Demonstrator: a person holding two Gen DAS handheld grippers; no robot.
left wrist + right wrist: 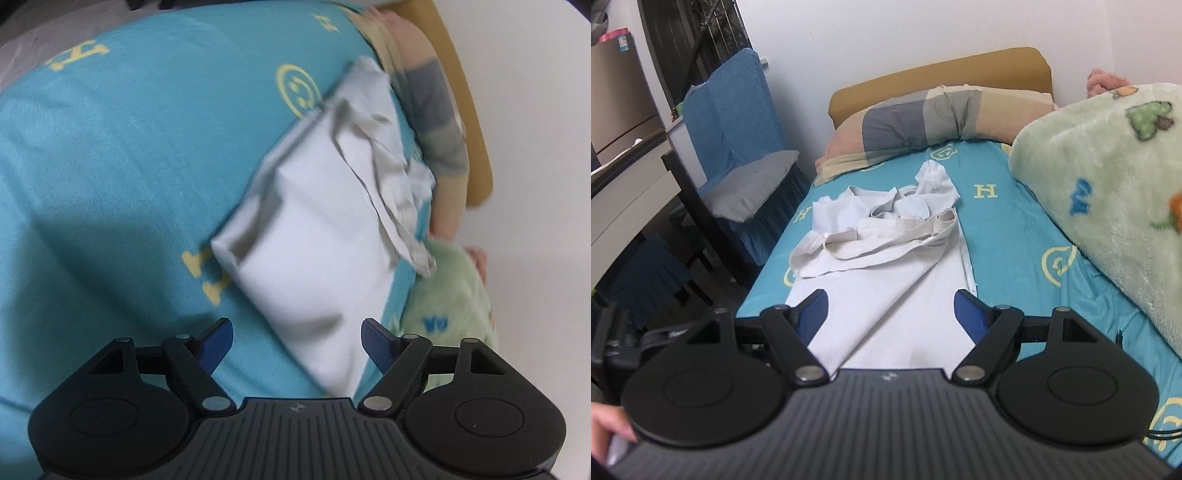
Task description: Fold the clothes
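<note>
A white garment (314, 240) lies partly folded on the turquoise bed sheet (129, 166), its upper part rumpled. In the right wrist view the same garment (897, 277) stretches away from me, with a crumpled cream piece with straps (871, 236) on its far end. My left gripper (297, 336) is open and empty, hovering over the garment's near edge. My right gripper (890, 314) is open and empty, its blue pads on either side of the garment's near end, just above it.
A fuzzy green blanket (1108, 192) is piled on the bed's right side. A striped pillow (923, 118) lies against the tan headboard (942, 74). A chair with a blue cover (738, 122) and a dark table (683, 192) stand left of the bed.
</note>
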